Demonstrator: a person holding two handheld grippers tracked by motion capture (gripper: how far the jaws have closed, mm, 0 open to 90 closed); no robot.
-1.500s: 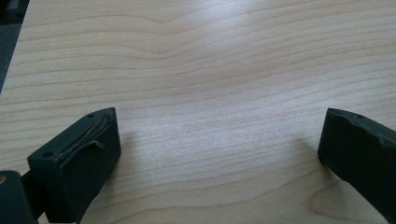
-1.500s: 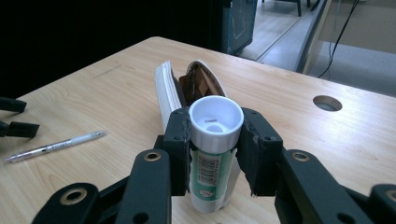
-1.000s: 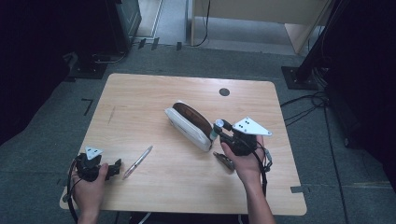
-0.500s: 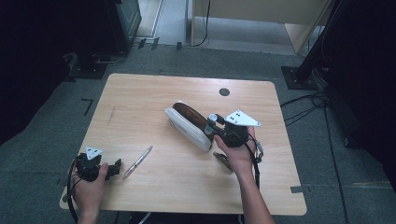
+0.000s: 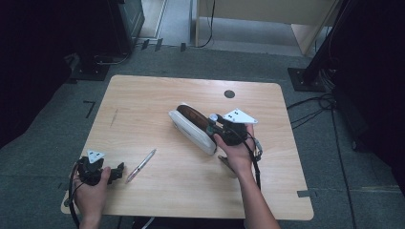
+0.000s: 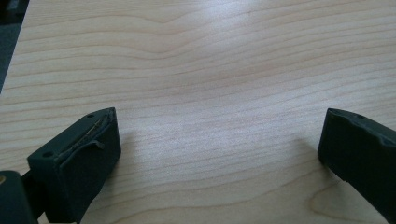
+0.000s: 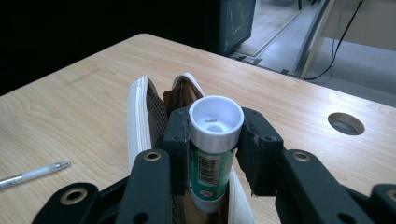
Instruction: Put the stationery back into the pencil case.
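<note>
Here, the right gripper (image 7: pixel 212 154) clamps a light, rigid, probably slippery glue stick (image 7: pixel 212 158) mid-barrel over the open pencil case (image 7: pixel 140 116); left gripper (image 6: pixel 219 154) jaws apart.

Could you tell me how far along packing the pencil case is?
Done: the white pencil case lies unzipped. In hand: the right gripper is clamped on a glue stick over the case's opening, not yet released. Left: the pen lies on the table beside the open left gripper.

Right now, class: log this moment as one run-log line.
right gripper: shut on glue stick over open pencil case | left gripper: open, on table | pen: lying loose
</note>
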